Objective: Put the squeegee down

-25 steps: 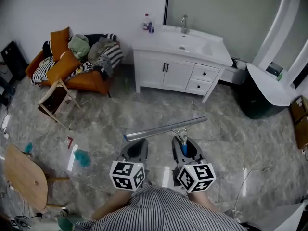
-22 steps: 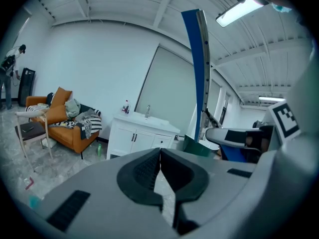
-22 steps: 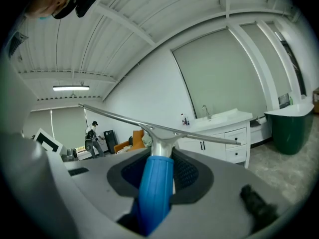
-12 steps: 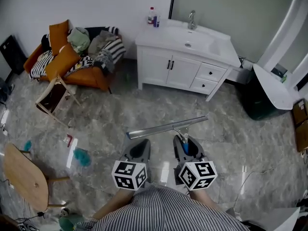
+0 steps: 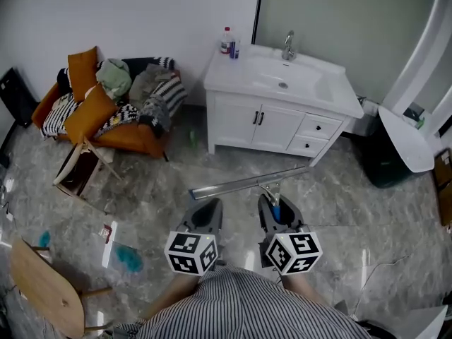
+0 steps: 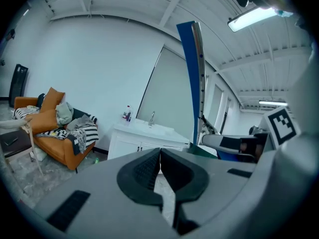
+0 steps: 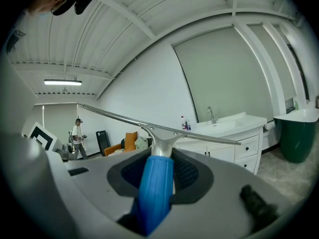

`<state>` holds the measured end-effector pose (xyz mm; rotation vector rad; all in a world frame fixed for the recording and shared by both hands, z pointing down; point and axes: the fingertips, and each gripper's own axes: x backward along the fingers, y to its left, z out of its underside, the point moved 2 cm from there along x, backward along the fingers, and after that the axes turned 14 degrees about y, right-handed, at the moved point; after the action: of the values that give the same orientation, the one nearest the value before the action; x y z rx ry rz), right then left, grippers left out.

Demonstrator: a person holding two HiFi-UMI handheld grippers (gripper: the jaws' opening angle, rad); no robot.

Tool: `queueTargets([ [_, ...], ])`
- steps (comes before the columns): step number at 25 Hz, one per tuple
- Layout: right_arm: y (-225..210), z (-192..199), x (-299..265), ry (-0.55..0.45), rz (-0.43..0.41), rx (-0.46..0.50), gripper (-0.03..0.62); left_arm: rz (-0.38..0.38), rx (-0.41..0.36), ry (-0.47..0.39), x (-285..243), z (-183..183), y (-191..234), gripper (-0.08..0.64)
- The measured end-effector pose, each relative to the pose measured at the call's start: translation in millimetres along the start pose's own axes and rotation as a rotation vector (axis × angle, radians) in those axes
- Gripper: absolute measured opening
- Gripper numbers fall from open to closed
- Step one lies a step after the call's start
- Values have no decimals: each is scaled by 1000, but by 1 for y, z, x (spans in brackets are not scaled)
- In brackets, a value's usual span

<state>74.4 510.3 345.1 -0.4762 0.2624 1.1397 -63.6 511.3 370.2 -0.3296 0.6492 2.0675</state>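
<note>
The squeegee (image 5: 248,183) has a long metal blade and a blue handle (image 7: 155,190). My right gripper (image 5: 275,205) is shut on that handle, and the blade (image 7: 149,126) crosses in front of it, held above the floor. In the left gripper view the same blade (image 6: 195,83) stands on end at the right. My left gripper (image 5: 204,208) is beside the right one, shut with nothing between its jaws (image 6: 160,164). Both point toward the white vanity cabinet (image 5: 279,115) with its sink and tap.
An orange sofa (image 5: 106,111) piled with cushions and clothes stands at the left wall, a folding wooden stand (image 5: 83,167) in front of it. A round wooden table (image 5: 46,292) sits at lower left. A dark green bin (image 5: 387,162) and a white tub edge (image 5: 406,136) lie right. Bottles (image 5: 229,42) stand on the vanity.
Both grippers, with the squeegee, have moved forward across the marble floor toward the vanity, which now looks nearer. The grip on the handle is unchanged.
</note>
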Motion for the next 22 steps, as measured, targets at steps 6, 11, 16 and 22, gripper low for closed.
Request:
queueTargets([
  [6, 9, -30, -54, -28, 22, 3, 112, 17, -38, -4, -30, -41, 47, 14],
  [11, 10, -38, -89, -13, 44, -28, 112, 52, -44, 26, -52, -55, 69, 14],
  [16, 6, -45, -110, 9, 57, -27, 112, 66, -26, 42, -68, -62, 83, 14],
  [22, -10, -48, -133, 33, 65, -47, 112, 68, -9, 74, -90, -63, 94, 14],
])
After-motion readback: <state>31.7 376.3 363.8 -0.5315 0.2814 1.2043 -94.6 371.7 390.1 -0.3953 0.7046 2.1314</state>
